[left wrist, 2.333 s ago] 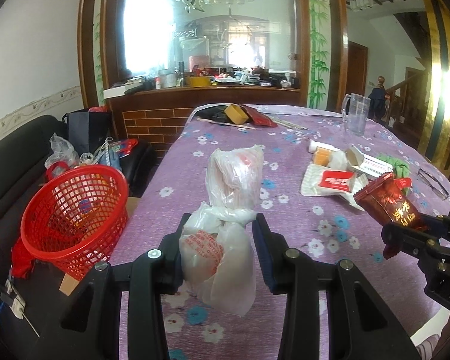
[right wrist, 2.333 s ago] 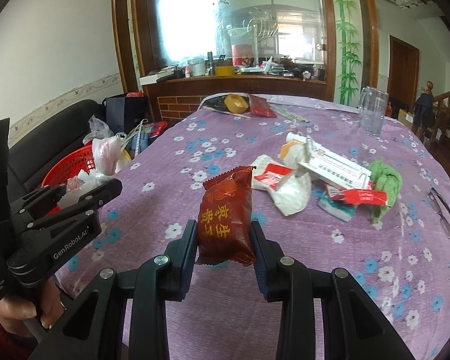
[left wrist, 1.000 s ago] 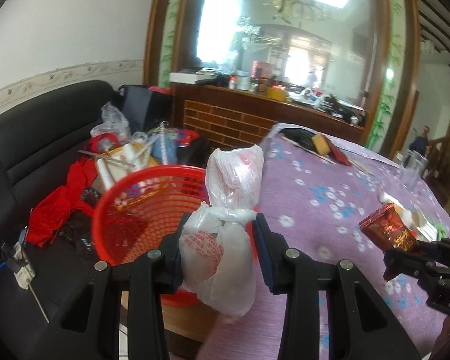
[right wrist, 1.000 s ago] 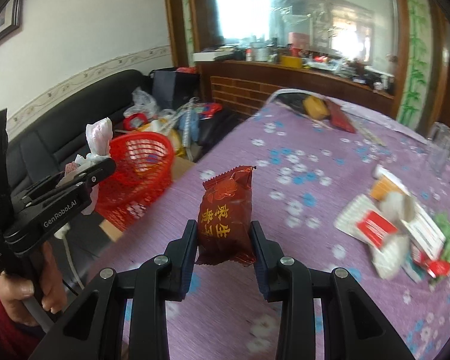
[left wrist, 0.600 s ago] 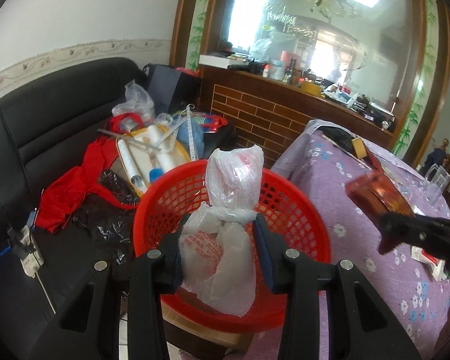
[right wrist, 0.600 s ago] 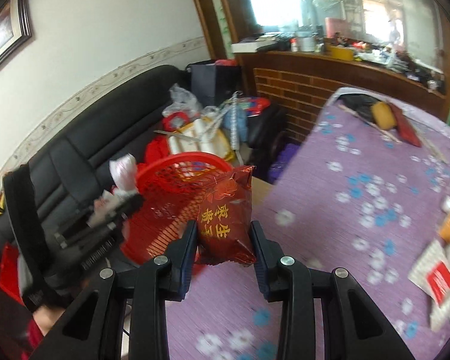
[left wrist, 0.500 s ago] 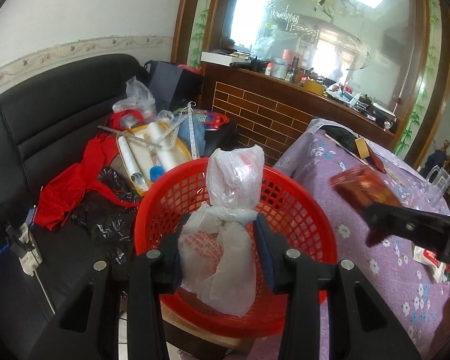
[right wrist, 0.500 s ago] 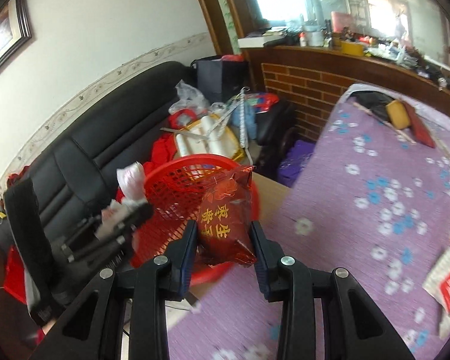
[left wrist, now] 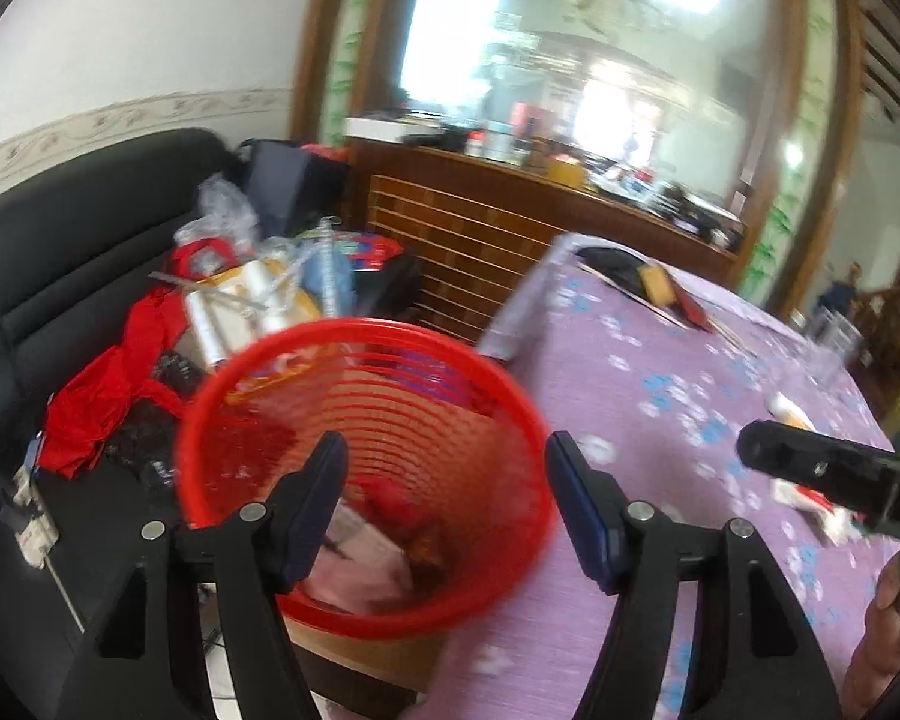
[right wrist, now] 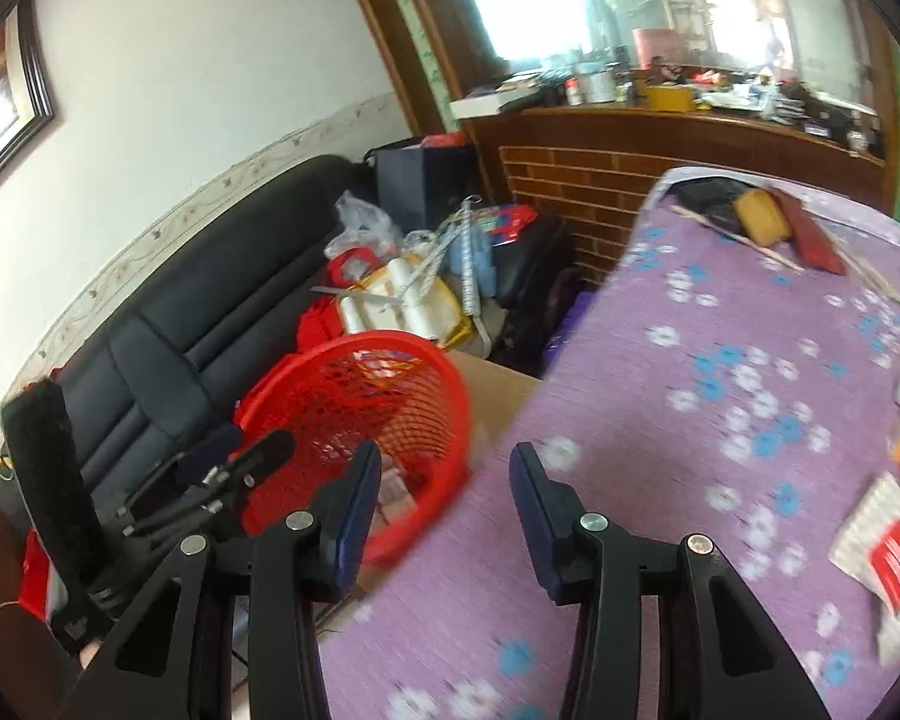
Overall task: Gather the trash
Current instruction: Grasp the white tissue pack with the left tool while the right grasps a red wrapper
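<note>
Red basket [left wrist: 282,360] — trash inside, both hand-held grippers empty.

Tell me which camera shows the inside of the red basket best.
The left wrist view: it looks down into the red basket, showing a pale bag and a dark red wrapper at its bottom. The right wrist view sees the basket from the side, showing mostly its mesh wall.

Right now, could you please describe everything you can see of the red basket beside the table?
The red basket is a round, open-topped bin of what looks like plastic mesh, with a solid rim. It stands tilted beside the purple table, apparently on a brown cardboard box. Inside lie a pale plastic bag and a reddish wrapper. The open left claw hovers above it without touching.
</note>
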A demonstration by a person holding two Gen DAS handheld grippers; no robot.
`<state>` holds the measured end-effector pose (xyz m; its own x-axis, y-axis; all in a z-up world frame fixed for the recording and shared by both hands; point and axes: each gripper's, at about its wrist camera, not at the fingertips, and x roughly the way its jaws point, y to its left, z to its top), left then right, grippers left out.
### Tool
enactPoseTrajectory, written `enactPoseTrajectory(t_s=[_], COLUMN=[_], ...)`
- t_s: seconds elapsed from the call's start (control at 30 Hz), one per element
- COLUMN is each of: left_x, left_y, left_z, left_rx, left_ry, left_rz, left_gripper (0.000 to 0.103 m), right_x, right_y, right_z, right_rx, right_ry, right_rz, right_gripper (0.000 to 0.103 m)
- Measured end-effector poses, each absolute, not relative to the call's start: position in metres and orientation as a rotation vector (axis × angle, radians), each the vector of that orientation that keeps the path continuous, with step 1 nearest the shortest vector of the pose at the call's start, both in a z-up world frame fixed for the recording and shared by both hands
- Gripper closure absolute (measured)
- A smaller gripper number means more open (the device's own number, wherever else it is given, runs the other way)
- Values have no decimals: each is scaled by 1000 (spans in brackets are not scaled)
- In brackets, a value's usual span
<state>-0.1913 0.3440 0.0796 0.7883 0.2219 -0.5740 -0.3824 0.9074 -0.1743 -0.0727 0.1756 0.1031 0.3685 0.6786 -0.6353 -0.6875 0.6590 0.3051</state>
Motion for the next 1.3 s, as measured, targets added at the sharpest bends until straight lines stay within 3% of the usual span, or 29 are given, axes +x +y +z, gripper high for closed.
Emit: enactPoseTrajectory(t_s=[0.53, 0.73, 1.03, 1.07, 1.2, 1.3], left_x=[-117, -92, -77, -76, -73, -69], left_y=[158, 111, 85, 85, 89, 92], left_z=[68, 64, 59, 59, 56, 54], left_rx=[-133, -117, -106, -102, -104, -118], left_ry=[743, 779, 820, 821, 831, 840], left_rz=[-7, -72, -99, -96, -86, -83], left_gripper=[36, 36, 36, 36, 36, 36], right_x=[-65, -51, -9, -5, -2, -14], right_y=[-82, -187, -215, -214, -204, -192], right_z=[69, 48, 21, 18, 12, 20], right_rx=[290, 538, 701, 694, 663, 570], right_ry=[888, 915, 988, 998, 999, 953], right_rz=[513, 310, 259, 256, 292, 323], right_gripper=[52, 41, 41, 44, 78, 87])
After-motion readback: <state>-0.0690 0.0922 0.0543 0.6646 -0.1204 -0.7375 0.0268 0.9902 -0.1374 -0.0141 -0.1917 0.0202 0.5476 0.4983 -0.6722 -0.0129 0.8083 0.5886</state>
